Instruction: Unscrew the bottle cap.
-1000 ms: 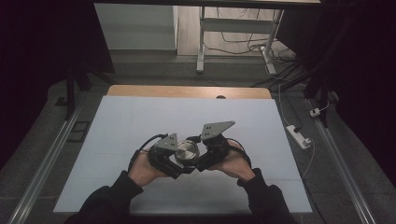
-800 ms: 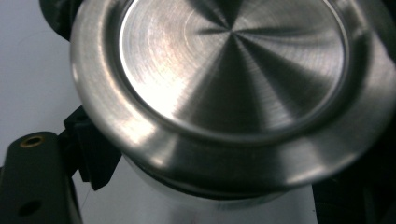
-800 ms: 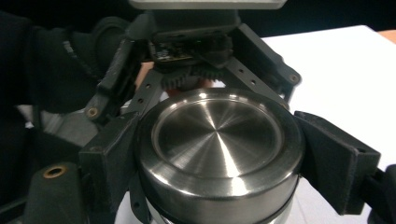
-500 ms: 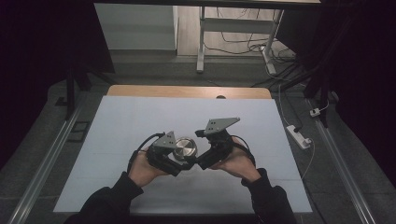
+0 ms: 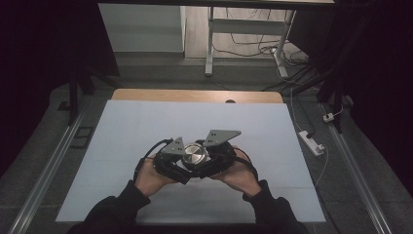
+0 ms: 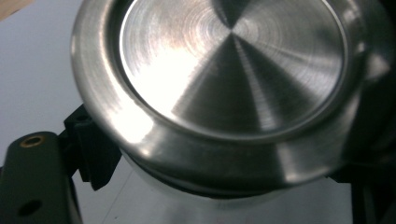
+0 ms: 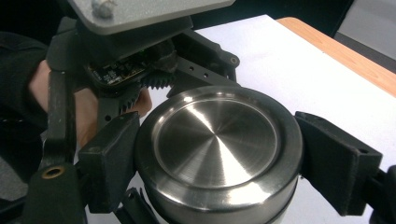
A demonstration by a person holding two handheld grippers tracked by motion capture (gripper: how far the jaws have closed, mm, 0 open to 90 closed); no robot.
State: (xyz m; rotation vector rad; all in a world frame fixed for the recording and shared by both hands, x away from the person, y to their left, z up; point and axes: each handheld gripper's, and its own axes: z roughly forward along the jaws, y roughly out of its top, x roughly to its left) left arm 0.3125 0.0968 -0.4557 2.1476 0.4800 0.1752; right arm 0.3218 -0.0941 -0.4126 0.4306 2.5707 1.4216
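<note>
Right gripper [image 5: 207, 163] jaws reclosed on steel canister [image 5: 194, 155], left gripper [image 5: 182, 165] clamping it too, canister upright, lid up

You are working in a bare lab or test room set up for recording, not a home. In front of you stands a wooden table topped with a pale blue-white sheet [image 5: 146, 126], lit from above while the surroundings fall into darkness. Grey carpet floor [image 5: 355, 161] surrounds it, and long metal floor rails [image 5: 46, 168] run along both sides. To your right a white power strip [image 5: 311, 142] lies on the carpet. Beyond the table you see a white metal stand leg [image 5: 210, 44] and loose black cables [image 5: 253, 46] on a wood-look floor.
</note>
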